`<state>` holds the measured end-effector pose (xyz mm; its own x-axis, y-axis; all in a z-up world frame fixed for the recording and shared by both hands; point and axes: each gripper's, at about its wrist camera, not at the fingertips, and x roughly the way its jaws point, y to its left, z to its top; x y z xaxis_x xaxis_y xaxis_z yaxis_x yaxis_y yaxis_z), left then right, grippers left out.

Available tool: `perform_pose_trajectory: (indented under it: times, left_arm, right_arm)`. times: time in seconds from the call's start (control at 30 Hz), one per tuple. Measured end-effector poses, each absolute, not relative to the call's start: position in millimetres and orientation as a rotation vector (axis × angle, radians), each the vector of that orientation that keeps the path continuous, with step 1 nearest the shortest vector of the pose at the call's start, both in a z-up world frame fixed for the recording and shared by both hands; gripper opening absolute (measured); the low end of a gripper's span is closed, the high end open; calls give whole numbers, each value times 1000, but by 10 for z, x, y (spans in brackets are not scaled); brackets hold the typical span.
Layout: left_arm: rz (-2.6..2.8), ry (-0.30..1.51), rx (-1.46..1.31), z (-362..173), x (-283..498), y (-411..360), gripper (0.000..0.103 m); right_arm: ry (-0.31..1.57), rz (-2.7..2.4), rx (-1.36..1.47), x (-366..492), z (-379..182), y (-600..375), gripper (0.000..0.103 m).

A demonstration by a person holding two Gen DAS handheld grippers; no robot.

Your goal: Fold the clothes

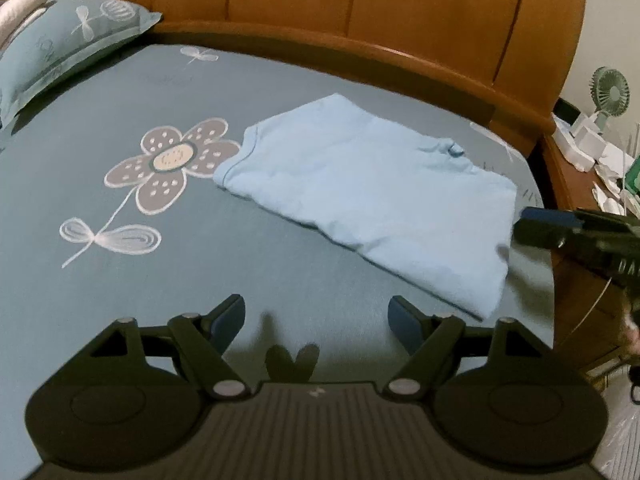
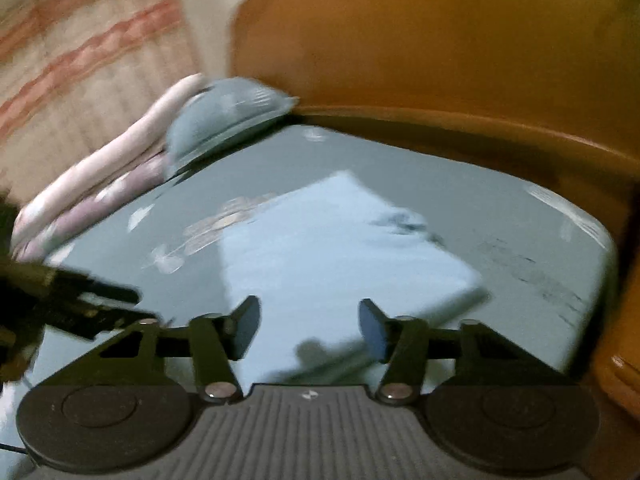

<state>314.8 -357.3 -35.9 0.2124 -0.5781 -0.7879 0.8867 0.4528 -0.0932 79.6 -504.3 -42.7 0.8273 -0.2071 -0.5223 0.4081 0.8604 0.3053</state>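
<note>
A pale blue cotton garment (image 1: 372, 196), folded into a rough rectangle, lies flat on the bed's grey-blue sheet (image 1: 120, 280), near the curved brown wooden headboard (image 1: 360, 8) and just beside a large printed flower (image 1: 172, 164). The left gripper (image 1: 316, 320) hovers over bare sheet short of the garment, its fingers spread wide with nothing between them. The right gripper (image 2: 308, 328) hangs above the garment's near edge, fingers partly apart and gripping nothing; that view is blurred. A matching blue patterned pillow (image 1: 60, 40) rests at the bed's far corner.
</note>
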Motion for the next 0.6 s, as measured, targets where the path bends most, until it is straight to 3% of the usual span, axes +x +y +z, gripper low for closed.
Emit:
perform_pose_trajectory:
  times: [0.13,0.3,0.37,0.6]
  left_arm:
    - [-1041,889,425,-409,3129,-3519,79]
    - [-1024,909,385,-391,3126,-3387,79]
    - [-1015,915,371,-392,3124,-3358,80]
    - [-1020,924,358,-393,3082,-3325,80]
  right_arm:
    - [606,-306,428,993,-677,-4987,51]
    - [521,-335,435,909,-409,-5186,48]
    - [508,-386,396,986,-351,-5350,27]
    - [550,-461,310,1342,-521,-5791,24]
